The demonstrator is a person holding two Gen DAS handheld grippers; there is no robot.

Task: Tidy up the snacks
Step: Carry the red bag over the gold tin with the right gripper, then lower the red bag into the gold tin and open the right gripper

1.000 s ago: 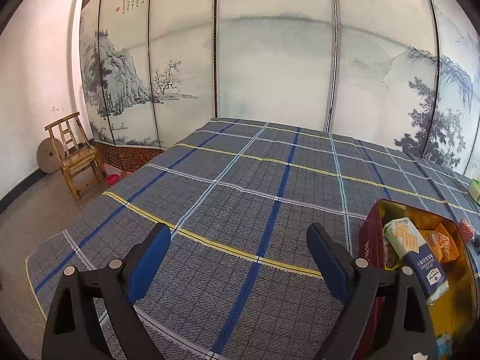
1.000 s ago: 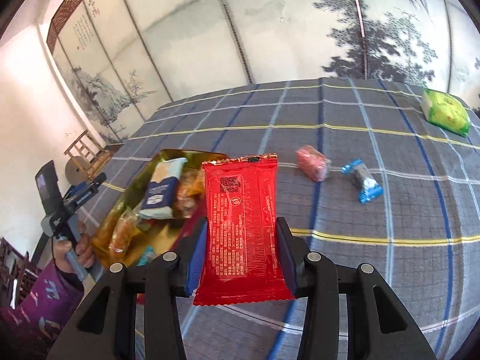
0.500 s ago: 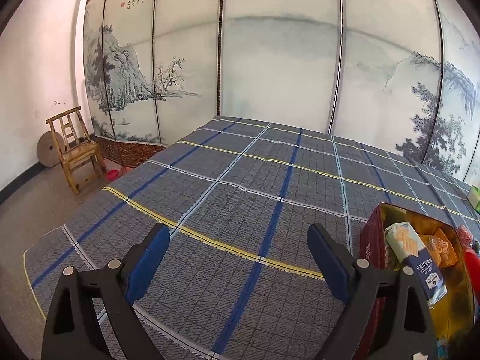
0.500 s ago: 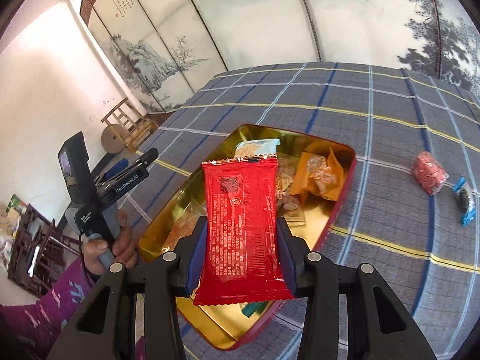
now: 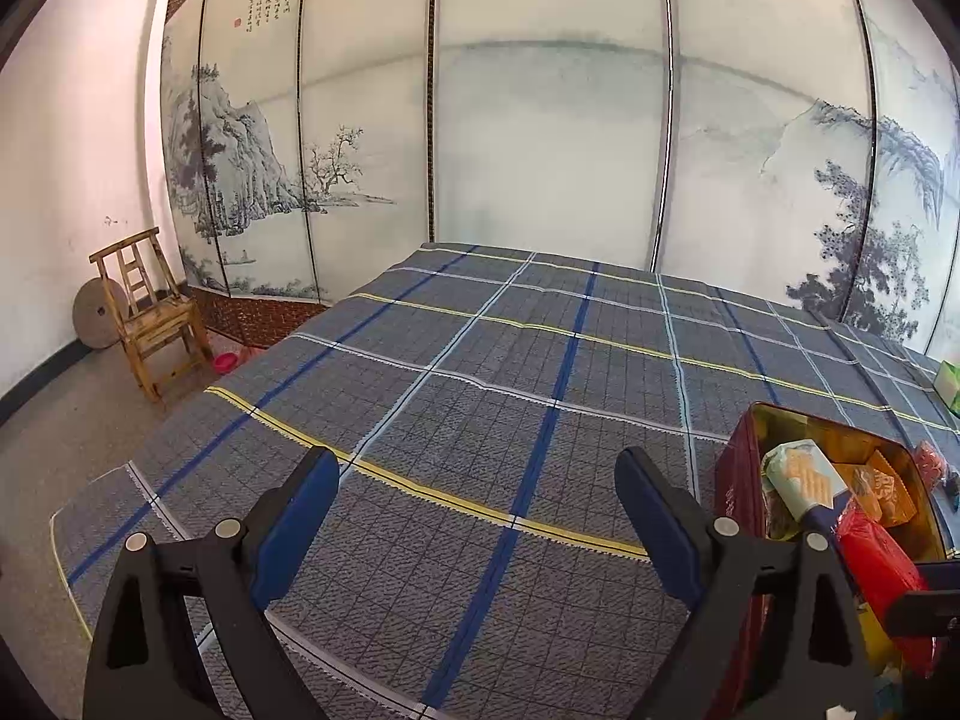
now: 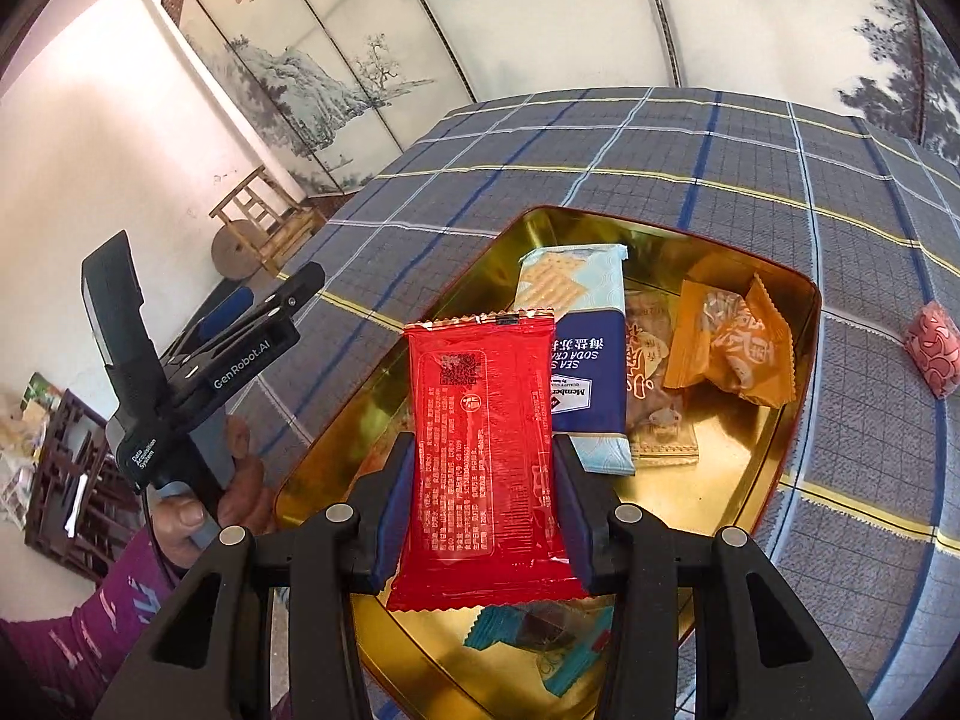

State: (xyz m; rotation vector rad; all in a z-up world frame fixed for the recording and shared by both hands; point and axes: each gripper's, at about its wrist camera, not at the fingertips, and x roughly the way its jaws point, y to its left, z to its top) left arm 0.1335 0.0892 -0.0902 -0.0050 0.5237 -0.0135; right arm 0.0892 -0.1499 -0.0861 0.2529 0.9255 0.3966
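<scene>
Painted landscape screens (image 5: 540, 120) back a surface covered in grey plaid cloth (image 5: 480, 390) with blue, white and yellow lines. Whether a bed or a desk lies beneath cannot be told. Right tool (image 6: 483, 504) is clenched on a red snack packet (image 6: 480, 450), held upright above the near end of a gold-lined tin (image 6: 798, 360) with red outer walls. Inside the tin lie a soda cracker pack (image 6: 576, 324), an orange wrapped snack (image 6: 732, 342) and a teal-wrapped sweet (image 6: 528, 630) (partly hidden by the packet). A pink wrapped sweet (image 6: 933, 348) rests on the cloth off the tin's right side. Left tool (image 5: 474, 516) stands released, grasping nothing, over bare cloth left of the tin. A wooden chair (image 5: 150, 312) stands by the wall.
</scene>
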